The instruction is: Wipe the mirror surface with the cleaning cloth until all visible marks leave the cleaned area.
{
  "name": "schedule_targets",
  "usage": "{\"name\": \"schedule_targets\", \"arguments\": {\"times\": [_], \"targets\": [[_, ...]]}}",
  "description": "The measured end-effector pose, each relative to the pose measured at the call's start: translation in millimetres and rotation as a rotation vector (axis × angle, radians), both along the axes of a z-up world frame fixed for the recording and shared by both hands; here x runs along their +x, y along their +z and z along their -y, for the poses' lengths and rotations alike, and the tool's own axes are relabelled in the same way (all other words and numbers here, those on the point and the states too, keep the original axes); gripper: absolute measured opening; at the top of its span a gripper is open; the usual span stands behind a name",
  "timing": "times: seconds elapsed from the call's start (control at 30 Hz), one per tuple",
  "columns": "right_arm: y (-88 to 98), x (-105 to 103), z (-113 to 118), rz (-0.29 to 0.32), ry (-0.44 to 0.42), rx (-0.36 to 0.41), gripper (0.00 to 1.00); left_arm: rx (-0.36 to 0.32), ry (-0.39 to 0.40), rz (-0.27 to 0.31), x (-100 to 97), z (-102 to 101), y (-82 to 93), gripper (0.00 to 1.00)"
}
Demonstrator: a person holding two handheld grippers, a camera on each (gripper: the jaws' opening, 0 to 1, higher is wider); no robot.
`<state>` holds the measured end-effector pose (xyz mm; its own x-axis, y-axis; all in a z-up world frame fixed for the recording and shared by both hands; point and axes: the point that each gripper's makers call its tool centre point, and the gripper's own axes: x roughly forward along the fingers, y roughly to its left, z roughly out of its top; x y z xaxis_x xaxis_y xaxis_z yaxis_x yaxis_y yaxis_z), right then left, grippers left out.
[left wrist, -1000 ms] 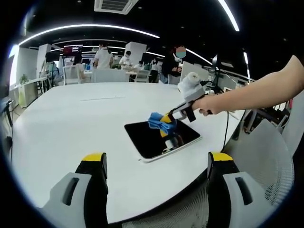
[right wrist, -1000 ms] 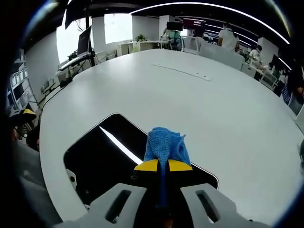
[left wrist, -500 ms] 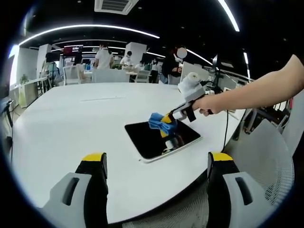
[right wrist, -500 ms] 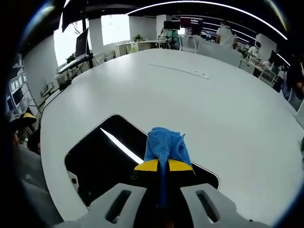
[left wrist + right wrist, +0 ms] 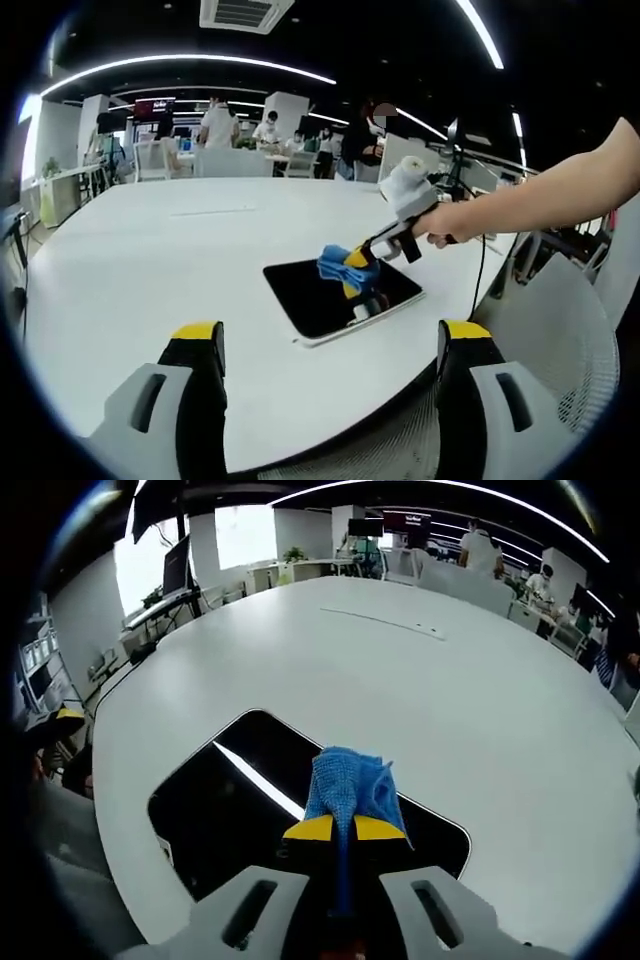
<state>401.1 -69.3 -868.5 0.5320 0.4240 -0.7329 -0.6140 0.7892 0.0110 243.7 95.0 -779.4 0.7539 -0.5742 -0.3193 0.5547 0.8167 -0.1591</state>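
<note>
Risk sits at the mirror (image 5: 250, 800): your right tongs (image 5: 345, 830), clamped on the blue cloth (image 5: 350, 785), could shove it along the worktop (image 5: 140, 250) while your left tongs (image 5: 325, 345) hang wide open, unable to brace it.

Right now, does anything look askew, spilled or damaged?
Nothing stands out. The mirror lies flat on the white table, and the right hand-held gripper holds the blue cloth over it.

Bare white table (image 5: 480, 710) rings the mirror (image 5: 240, 800) (chairs beyond).
</note>
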Motion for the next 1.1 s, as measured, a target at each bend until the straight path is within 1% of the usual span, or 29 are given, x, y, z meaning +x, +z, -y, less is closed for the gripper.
{"name": "schedule_targets", "arguments": {"times": [0.2, 0.8, 0.93, 1.0, 1.1], "targets": [[-0.2, -13, -1, -0.016, 0.020, 0.007, 0.00, 0.000, 0.010, 0.006, 0.3, -2, 0.9, 0.88], [1.7, -53, -5, -0.019, 0.056, 0.013, 0.00, -0.001, 0.011, 0.007, -3.2, -2, 2.5, 0.88], [2.1, -59, -5, -0.028, 0.067, 0.014, 0.00, -0.004, 0.013, 0.010, -3.7, -2, 3.2, 0.87], [2.5, -62, -5, -0.032, 0.072, 0.012, 0.00, -0.004, 0.012, 0.009, -4.0, -2, 3.1, 0.87], [1.8, -68, -6, -0.039, 0.105, -0.010, 0.00, -0.003, 0.014, 0.007, -4.2, -3, 3.2, 0.87]]}}
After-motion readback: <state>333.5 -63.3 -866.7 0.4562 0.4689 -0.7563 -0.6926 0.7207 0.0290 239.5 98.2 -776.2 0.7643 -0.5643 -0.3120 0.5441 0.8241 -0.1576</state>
